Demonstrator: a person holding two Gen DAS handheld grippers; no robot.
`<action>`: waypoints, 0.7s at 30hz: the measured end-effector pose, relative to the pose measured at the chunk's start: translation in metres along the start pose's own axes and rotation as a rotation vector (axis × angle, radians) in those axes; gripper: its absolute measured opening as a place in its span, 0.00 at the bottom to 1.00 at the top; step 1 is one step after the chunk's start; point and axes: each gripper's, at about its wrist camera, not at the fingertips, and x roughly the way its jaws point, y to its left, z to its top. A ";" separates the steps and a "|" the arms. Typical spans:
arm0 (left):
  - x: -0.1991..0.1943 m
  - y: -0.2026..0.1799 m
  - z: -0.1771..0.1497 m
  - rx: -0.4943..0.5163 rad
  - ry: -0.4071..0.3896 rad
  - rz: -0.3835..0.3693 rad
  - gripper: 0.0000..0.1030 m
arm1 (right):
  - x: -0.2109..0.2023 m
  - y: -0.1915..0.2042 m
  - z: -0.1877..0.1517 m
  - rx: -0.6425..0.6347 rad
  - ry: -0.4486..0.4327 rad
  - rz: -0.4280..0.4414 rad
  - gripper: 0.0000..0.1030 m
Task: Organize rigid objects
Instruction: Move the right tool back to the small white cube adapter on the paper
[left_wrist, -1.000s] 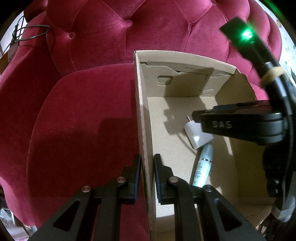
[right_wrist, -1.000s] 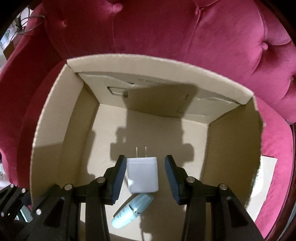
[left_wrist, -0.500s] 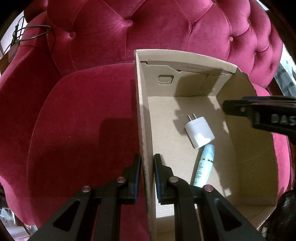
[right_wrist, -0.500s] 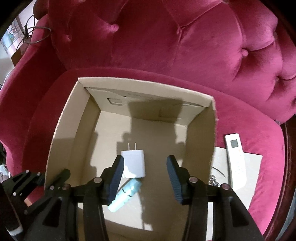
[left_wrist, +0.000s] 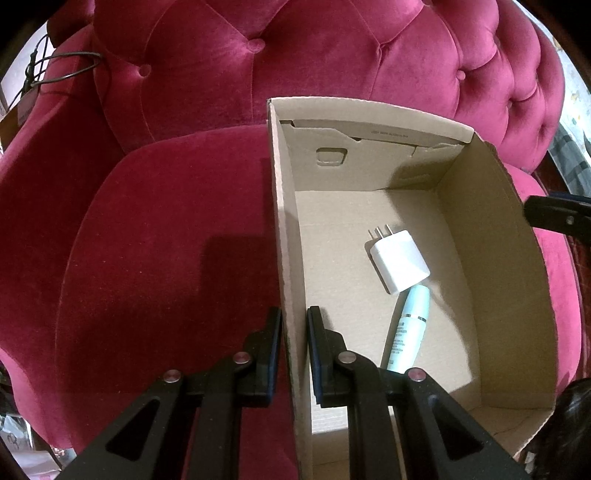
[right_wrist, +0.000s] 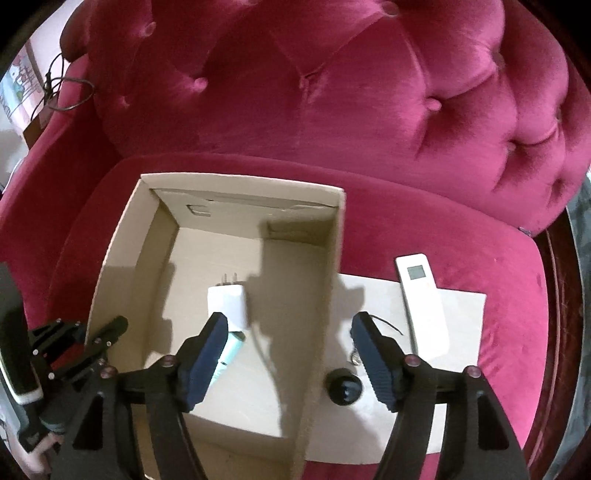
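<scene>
While white plug adapter (left_wrist: 400, 261) is lying flat on floor of cardboard box (left_wrist: 491, 236), pale-blue tube (left_wrist: 409, 328) is lying just beside it, touching its near corner. Left gripper (left_wrist: 294, 345) is clamping box's left wall, jaws clenched on cardboard. Right gripper (right_wrist: 289, 360) is hovering above box's right wall, jaws having just been widening, nothing between them. White remote (right_wrist: 424, 302) and small black ball (right_wrist: 343, 391) are resting on flat cardboard sheet (right_wrist: 463, 332) beside box. Everything is sitting on crimson velvet armchair (right_wrist: 332, 103).

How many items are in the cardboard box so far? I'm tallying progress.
2. A white charger lies mid-floor of the cardboard box; a pale blue tube lies just nearer, by the charger's corner. The near floor is partly hidden.
</scene>
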 end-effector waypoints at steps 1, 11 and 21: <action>0.000 0.000 0.000 -0.001 0.000 0.000 0.15 | -0.002 -0.004 -0.001 0.003 -0.002 -0.004 0.72; 0.000 0.002 0.000 0.000 0.002 -0.001 0.15 | -0.017 -0.052 -0.027 0.058 -0.014 -0.037 0.94; 0.001 0.004 0.001 -0.004 0.009 -0.005 0.15 | -0.011 -0.098 -0.065 0.127 0.003 -0.062 1.00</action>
